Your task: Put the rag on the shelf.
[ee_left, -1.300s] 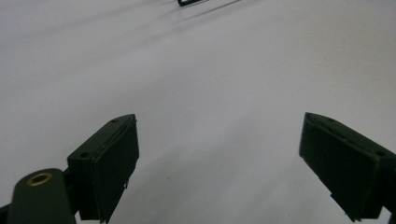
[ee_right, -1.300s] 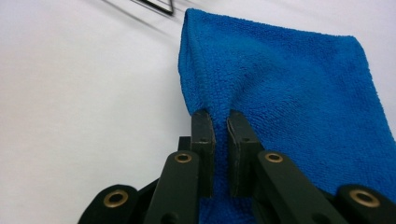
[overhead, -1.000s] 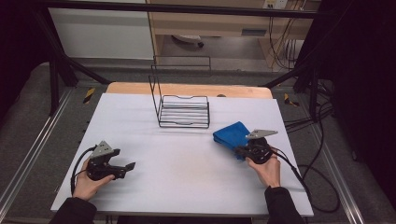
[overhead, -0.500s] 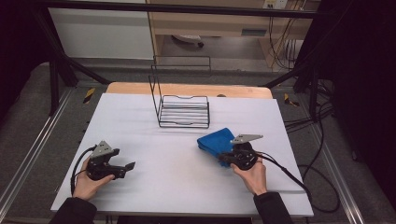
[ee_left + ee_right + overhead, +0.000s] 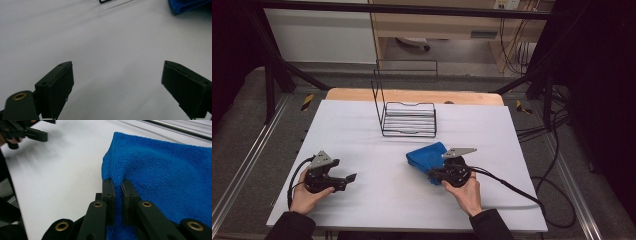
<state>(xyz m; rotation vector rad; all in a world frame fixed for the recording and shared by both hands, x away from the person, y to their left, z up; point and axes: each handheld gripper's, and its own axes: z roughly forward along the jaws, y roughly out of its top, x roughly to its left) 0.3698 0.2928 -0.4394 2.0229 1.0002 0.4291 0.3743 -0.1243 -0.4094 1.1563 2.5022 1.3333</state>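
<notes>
The right gripper point(image 5: 118, 185) has its 2 jaws pinched nearly together on a fold at the edge of the blue towel point(image 5: 160, 167), so the step in hand looks like dragging or carrying the cloth across the white table point(image 5: 377, 200). In the high view the towel point(image 5: 426, 156) lies bunched just ahead of and to the left of that gripper point(image 5: 432, 174), touching it. The left gripper point(image 5: 117, 82) rests near the table's left side, jaws wide and holding nothing, with the towel's corner far ahead to its right. The next move probably calls for keeping the pinch firm while the left gripper takes another edge. The wire rack point(image 5: 408, 119) stands beyond the towel, with nothing in it.
</notes>
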